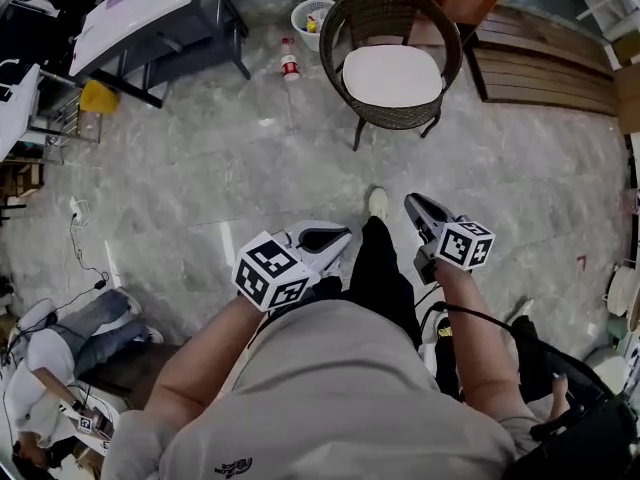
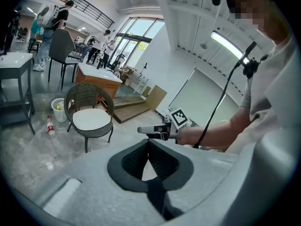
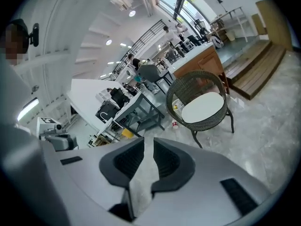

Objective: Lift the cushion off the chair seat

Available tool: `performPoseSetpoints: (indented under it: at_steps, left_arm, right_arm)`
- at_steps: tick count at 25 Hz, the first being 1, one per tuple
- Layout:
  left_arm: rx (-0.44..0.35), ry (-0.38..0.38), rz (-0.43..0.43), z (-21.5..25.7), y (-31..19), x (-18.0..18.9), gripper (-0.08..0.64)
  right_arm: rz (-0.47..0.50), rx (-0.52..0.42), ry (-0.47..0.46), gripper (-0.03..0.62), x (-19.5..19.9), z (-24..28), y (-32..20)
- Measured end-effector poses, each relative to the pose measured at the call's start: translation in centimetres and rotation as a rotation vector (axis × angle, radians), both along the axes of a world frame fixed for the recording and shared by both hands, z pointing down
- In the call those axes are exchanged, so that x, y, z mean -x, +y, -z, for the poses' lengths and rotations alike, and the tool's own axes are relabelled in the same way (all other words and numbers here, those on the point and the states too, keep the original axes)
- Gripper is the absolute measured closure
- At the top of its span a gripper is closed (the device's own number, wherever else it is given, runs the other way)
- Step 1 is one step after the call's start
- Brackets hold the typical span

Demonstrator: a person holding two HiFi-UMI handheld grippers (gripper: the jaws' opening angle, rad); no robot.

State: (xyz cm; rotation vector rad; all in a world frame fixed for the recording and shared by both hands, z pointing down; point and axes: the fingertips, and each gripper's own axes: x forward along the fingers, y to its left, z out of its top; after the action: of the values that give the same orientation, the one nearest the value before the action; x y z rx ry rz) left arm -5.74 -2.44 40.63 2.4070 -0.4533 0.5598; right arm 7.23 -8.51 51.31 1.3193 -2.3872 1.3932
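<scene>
The cushion [image 1: 392, 75] at twelve o'clock looks light and soft; pinch its near edge. The left tongs [image 2: 148, 142] are closed, the right tongs [image 3: 148, 147] slightly apart, empty.

Bright, even daylight comes from tall windows [image 2: 136, 34] behind the chair [image 2: 89, 111], which casts a faint shadow. Gripper views bend and darken at their edges.

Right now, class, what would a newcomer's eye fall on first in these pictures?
The round wicker chair with its white cushion stands out on the grey stone floor, top centre of the head view. Nearer, the left gripper and right gripper point toward it, both empty and well short.
</scene>
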Motion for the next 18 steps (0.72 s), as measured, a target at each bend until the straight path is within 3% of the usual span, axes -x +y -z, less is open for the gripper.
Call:
performPoseSetpoints:
  at_steps: [10, 18]
  left_arm:
    - [0.074, -0.083, 0.038, -4.1, -12.5, -6.9, 0.552]
    - [0.147, -0.079, 0.043, -8.3, -21.2, -12.1, 0.552]
  right_arm:
    - [-0.178, 0.184, -0.152, 0.505, -7.2, -14.8, -17.0]
    - [-0.306, 0.321, -0.239, 0.465, -12.0, -27.1, -27.5]
